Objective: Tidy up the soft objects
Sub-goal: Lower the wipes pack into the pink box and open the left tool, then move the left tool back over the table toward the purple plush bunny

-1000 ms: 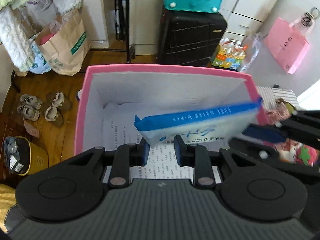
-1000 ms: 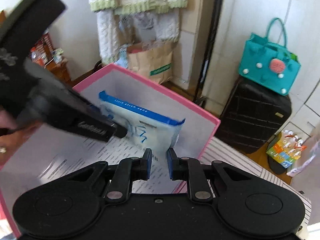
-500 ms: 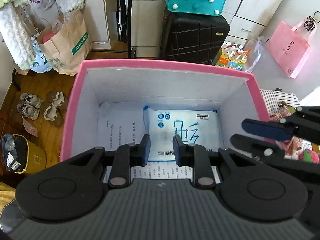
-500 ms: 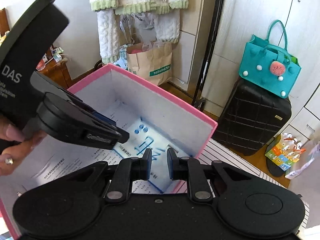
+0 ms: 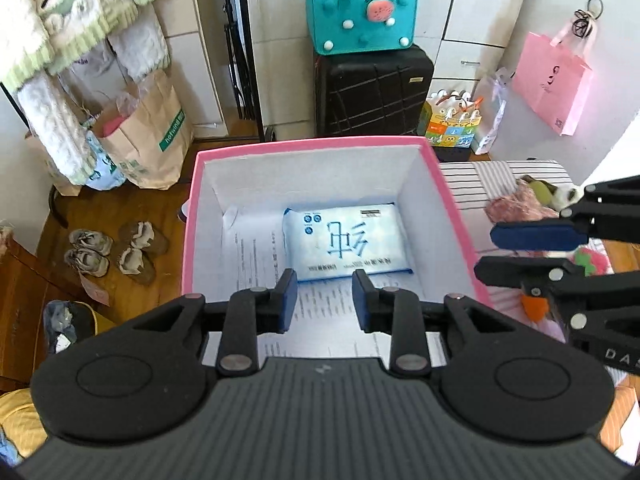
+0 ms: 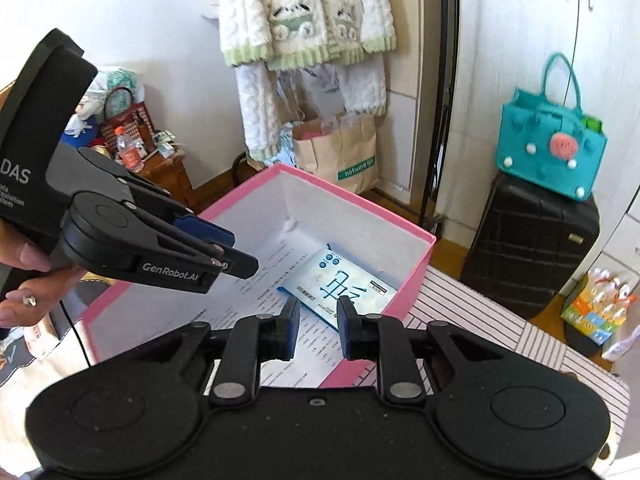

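A white and blue wipes pack (image 5: 344, 244) (image 6: 340, 284) lies flat on a printed sheet (image 5: 256, 264) at the bottom of the pink box (image 5: 312, 144) (image 6: 352, 196). My left gripper (image 5: 324, 300) (image 6: 244, 254) hovers above the box's near side, its jaws opening with nothing between them. Over the box's right corner is my right gripper (image 6: 318, 326) (image 5: 486, 254), its pads nearly together with only a narrow gap and nothing in it. Soft toys (image 5: 520, 204) lie on the striped cover (image 5: 468, 184) to the right of the box.
Behind the box stand a black suitcase (image 5: 372, 92) with a teal felt bag (image 5: 360, 16) on top and a brown paper bag (image 5: 148, 132). Shoes (image 5: 112, 248) sit on the wooden floor at left. A pink bag (image 5: 552, 80) hangs on the right wall.
A second ago both grippers held the wipes pack above the box. It now lies inside, and both grippers have lifted up and back, empty.
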Demonstrator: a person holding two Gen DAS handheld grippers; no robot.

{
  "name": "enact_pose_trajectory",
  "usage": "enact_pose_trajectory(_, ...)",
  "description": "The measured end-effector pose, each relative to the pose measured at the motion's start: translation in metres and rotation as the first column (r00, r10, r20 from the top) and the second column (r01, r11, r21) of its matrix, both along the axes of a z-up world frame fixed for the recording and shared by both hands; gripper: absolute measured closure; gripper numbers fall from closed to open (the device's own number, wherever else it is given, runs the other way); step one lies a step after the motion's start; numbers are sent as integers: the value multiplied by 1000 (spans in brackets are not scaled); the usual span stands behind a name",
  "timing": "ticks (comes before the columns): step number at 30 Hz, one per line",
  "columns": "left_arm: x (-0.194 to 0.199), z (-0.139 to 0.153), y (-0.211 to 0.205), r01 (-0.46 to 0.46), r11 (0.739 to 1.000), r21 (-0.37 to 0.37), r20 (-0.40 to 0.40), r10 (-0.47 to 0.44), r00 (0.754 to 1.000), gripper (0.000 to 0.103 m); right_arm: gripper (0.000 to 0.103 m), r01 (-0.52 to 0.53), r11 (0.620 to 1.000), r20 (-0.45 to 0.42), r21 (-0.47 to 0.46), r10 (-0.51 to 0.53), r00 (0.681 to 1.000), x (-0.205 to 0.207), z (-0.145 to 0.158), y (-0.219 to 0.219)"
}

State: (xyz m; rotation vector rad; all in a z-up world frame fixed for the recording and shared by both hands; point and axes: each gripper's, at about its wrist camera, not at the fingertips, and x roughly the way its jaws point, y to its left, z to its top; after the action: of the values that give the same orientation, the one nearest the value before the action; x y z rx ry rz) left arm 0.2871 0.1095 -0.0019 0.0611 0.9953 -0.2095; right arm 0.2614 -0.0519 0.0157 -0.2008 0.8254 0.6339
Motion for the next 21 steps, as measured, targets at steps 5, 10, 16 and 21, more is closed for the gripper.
enact_pose_trajectory(5, -30, 22, -8, 22, 999, 27, 33, -23, 999, 62, 75, -31, 999, 55, 9, 31, 998, -29, 22, -11)
enact_pose_trajectory(10, -62, 39, -17, 63, 995, 81, 84, -70, 994, 60, 70, -74, 997, 95, 39, 70, 993, -63, 40, -21)
enact_pose_trajectory(16, -100, 59, -21, 74, 990, 118, 139, -90, 986, 52, 61, -121, 991, 128, 55, 113, 985, -99, 57, -29)
enact_pose_trajectory(21, -124, 69, -26, 87, 988, 124, 149, -106, 983, 45, 51, -135, 989, 139, 64, 125, 982, -123, 64, -37)
